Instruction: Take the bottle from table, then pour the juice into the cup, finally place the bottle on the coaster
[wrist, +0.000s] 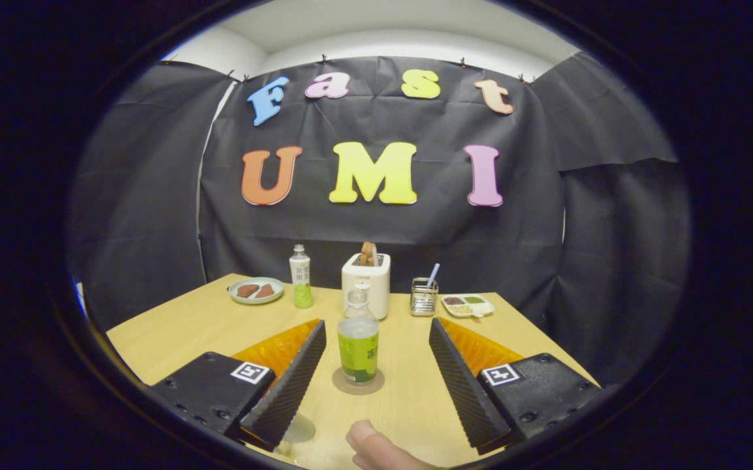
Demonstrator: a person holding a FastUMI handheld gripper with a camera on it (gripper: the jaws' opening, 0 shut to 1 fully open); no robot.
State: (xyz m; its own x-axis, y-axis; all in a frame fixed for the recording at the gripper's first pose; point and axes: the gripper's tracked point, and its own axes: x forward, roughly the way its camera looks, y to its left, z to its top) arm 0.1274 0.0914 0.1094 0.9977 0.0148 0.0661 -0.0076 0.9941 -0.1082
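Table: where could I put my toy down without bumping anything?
Bare wood lies on the table in front of the plate, and beside the snack tray. It's crowded between the open gripper fingers, where the bottle stands on its coaster.

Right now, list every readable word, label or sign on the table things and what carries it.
Near bottle on the coaster, between the open tongs: label print too small to read.
Far bottle: label blurred, unreadable.
Markers on the tongs: patterns, no words.
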